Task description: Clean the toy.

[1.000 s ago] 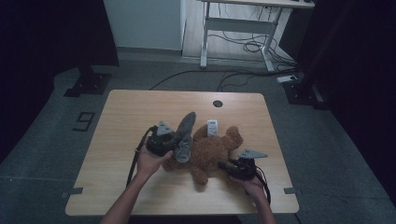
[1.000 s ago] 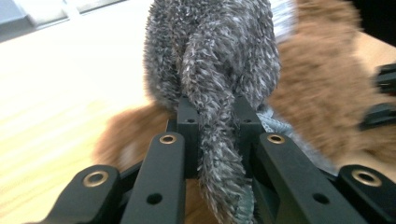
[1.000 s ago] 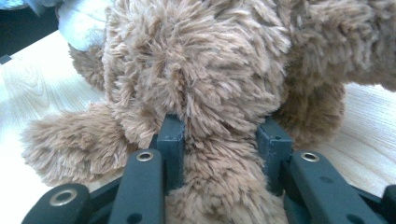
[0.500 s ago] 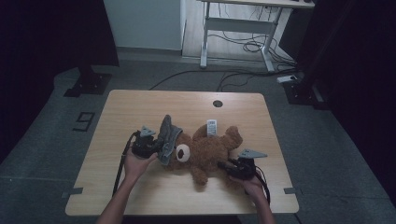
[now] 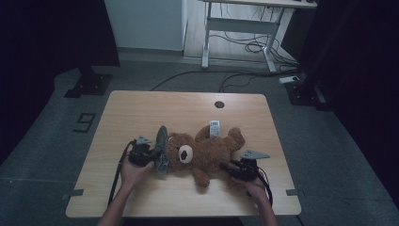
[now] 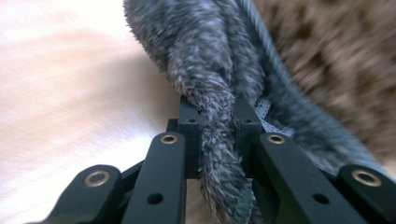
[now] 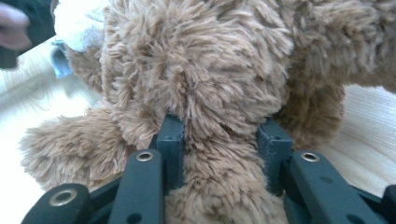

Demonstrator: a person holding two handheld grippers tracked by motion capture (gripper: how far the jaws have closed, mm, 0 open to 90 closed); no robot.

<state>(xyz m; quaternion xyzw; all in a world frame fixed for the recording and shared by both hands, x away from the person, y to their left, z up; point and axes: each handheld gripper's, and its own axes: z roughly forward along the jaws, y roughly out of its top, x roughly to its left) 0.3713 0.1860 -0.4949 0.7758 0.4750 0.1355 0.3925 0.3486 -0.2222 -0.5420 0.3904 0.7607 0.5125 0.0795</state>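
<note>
- Holding a grey fuzzy cloth (image 5: 161,149), prob. a small hat or garment for the toy: left gripper (image 5: 149,155) is clamped on it. Left gripper view has the grey pile (image 6: 212,116) pinched tight betw. both jaws, w/ a ribbed teal edge running off to the right.
- Teddy bear (image 5: 207,151) lies on its back mid-table (image 5: 141,108), head toward the person's left, legs toward the right. White muzzle (image 5: 186,153) faces up. White tag (image 5: 214,128) lies by its far side.
- Right gripper (image 5: 235,168) is closed on the bear's lower body/leg area. Right gripper view has brown fur (image 7: 219,154) squeezed betw. the jaws, so it pins the toy down.
- Key relation: cloth stands on edge just beside the top of the bear's head, touching or nearly so; can't tell which. Bear's long axis runs left-right across the table, so the cloth sits on that axis at the head end.
- Left hand is the nearer one to the head; right hand is at the opp. end, well apart from the cloth.
- Judgement: next move prob. needs the cloth pulled along that axis over the head, while the right grip keeps the bear from sliding.
- Risk: bear may shift if the right hold slips on soft fur.
</note>
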